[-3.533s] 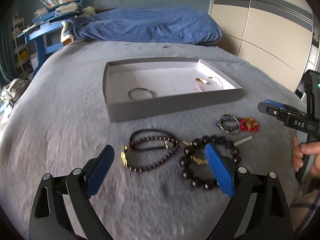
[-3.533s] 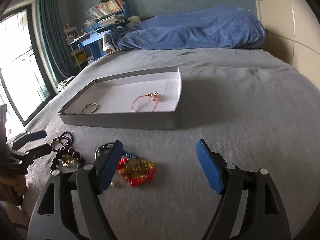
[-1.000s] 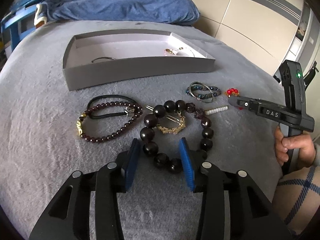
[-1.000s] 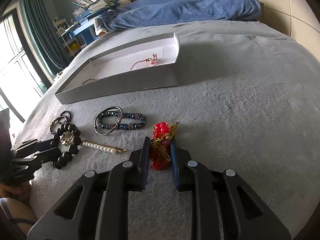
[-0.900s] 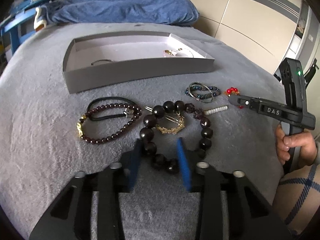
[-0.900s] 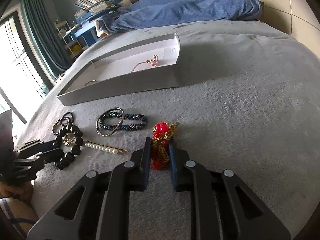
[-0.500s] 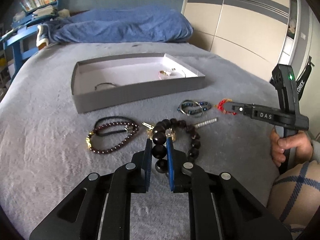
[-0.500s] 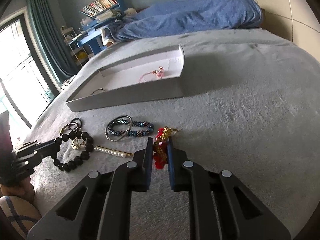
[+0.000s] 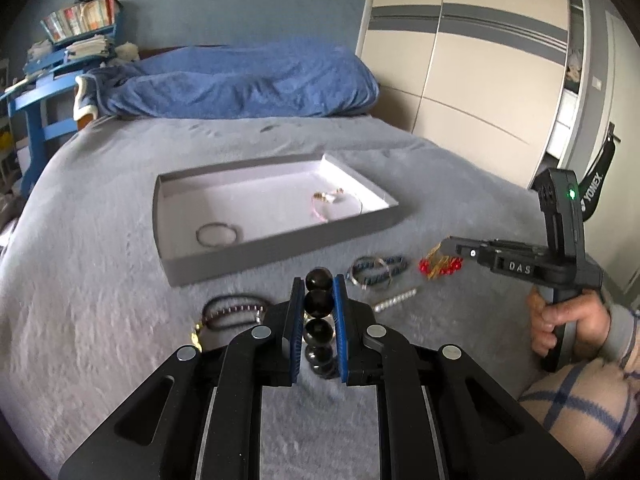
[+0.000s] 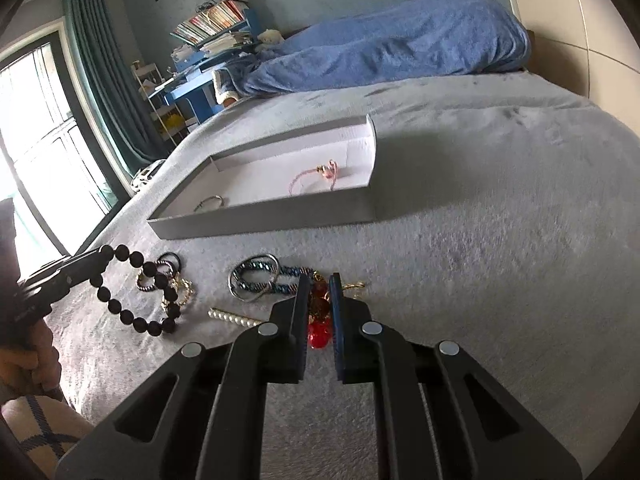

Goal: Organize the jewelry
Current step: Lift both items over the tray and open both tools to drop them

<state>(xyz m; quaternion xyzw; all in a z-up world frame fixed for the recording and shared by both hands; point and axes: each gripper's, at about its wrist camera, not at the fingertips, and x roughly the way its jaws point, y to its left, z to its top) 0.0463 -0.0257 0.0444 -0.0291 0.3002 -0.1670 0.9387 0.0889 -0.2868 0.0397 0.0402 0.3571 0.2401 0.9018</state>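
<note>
Between the left gripper (image 9: 317, 286) pads, black beads (image 9: 319, 302) are clamped and lifted; further right, a red charm (image 10: 319, 312) is pinched by the right gripper (image 10: 319, 280). Both probably get carried ahead into the tray (image 9: 280, 242) next, then released.

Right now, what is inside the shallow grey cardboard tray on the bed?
The shallow grey cardboard tray holds a thin metal ring and a pink cord bracelet. Its near wall hides the floor strip behind it.
</note>
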